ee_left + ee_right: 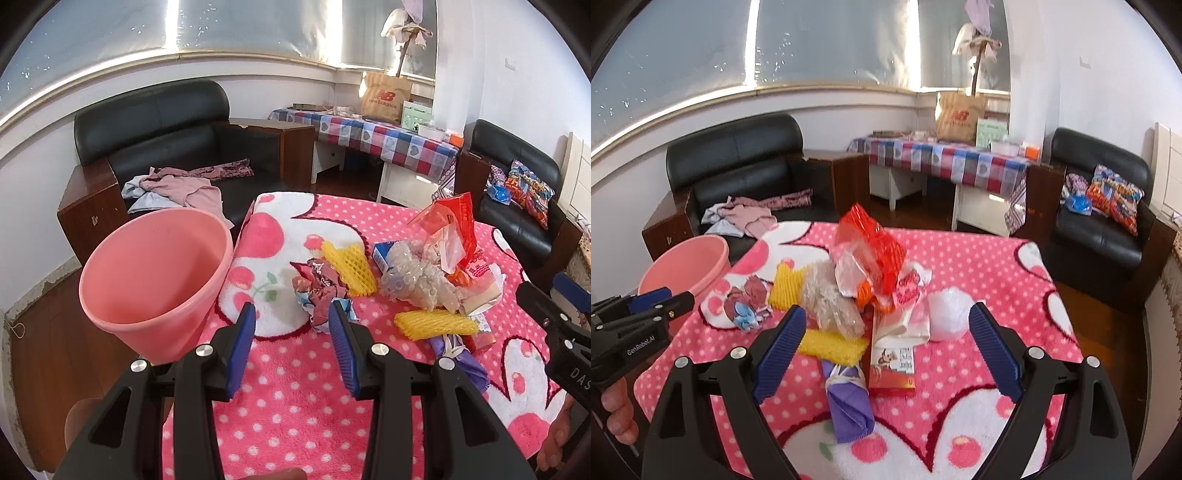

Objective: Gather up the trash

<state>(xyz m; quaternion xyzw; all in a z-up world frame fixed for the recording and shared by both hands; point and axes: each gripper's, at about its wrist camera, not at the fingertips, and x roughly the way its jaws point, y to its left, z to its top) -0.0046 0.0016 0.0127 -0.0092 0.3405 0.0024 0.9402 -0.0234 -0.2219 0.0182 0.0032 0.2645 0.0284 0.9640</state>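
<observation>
A pile of trash lies on the pink dotted blanket (pixel 295 406): a crumpled foil wrapper (pixel 321 291), yellow foam nets (pixel 349 267) (pixel 434 323), bubble wrap (pixel 417 277), a red plastic bag (pixel 454 218), a purple wrapper (pixel 847 402), a red carton (pixel 892 369) and a white wad (pixel 947 314). A pink bucket (pixel 155 284) stands at the table's left edge. My left gripper (pixel 291 321) is open and empty, just short of the crumpled wrapper. My right gripper (pixel 886 332) is open wide and empty above the purple wrapper and carton.
A black armchair (pixel 166 147) with clothes stands behind the bucket. A checkered-cloth table (pixel 369 136) and a second black armchair (pixel 517 199) stand at the back right. The blanket's near part (pixel 960 443) lies below the right gripper.
</observation>
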